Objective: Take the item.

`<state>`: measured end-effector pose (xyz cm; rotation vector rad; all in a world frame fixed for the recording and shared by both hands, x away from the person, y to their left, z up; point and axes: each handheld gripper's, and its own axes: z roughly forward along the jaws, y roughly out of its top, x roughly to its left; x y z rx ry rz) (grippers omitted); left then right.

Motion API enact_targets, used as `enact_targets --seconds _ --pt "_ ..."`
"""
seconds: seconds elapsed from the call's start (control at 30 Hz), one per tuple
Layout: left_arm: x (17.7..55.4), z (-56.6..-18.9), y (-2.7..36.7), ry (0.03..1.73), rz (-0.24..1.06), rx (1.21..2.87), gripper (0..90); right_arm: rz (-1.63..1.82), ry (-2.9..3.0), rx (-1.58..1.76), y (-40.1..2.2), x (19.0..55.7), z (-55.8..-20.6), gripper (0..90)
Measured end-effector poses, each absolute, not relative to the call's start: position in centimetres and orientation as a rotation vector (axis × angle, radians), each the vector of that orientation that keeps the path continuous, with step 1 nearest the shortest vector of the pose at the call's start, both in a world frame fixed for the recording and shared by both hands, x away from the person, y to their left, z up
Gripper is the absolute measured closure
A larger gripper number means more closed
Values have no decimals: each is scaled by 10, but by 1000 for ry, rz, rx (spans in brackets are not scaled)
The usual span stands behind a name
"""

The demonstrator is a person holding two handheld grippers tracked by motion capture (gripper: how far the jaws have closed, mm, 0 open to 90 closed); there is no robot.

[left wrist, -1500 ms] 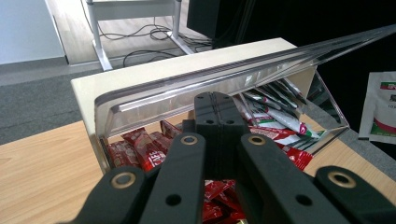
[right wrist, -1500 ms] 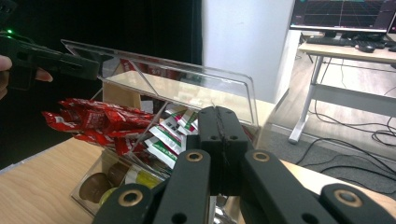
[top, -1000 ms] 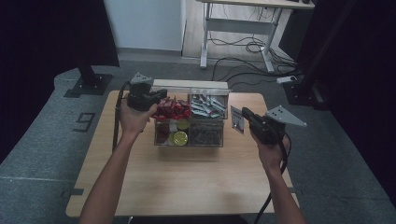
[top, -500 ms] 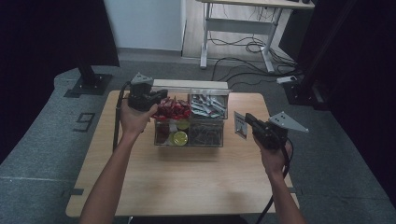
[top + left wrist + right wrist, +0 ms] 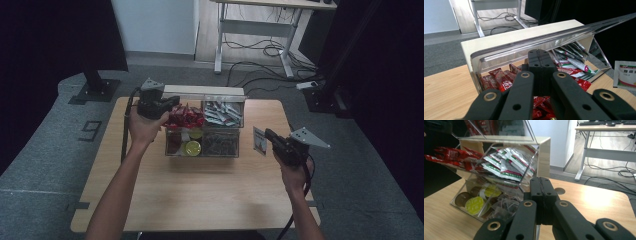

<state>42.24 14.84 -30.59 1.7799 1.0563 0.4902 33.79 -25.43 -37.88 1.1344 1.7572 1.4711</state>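
Your left gripper (image 5: 172, 103), jaws pressed together and empty, sits at the back left corner of the clear organiser (image 5: 202, 150) over its red sachets (image 5: 184, 118), while your right gripper (image 5: 263, 136), jaws clamped on a white sachet (image 5: 258, 141), hangs just beside the organiser's right wall.

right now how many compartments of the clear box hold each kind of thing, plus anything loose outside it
red packets: 1
white and green sachets: 1
round pods: 1
dark small bags: 1
loose white sachet in right gripper: 1
total: 4 compartments of the clear box, 1 loose sachet
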Motion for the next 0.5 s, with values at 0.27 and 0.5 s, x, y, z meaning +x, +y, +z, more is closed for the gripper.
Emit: enact_targets --seconds 0.27,0.5 --pt "422 -306 148 1056 492 1780 900 1462 1767 1170 -261 337 -397 896" --pt "422 -306 148 1056 493 1781 900 1456 1770 1203 -266 336 -412 896"
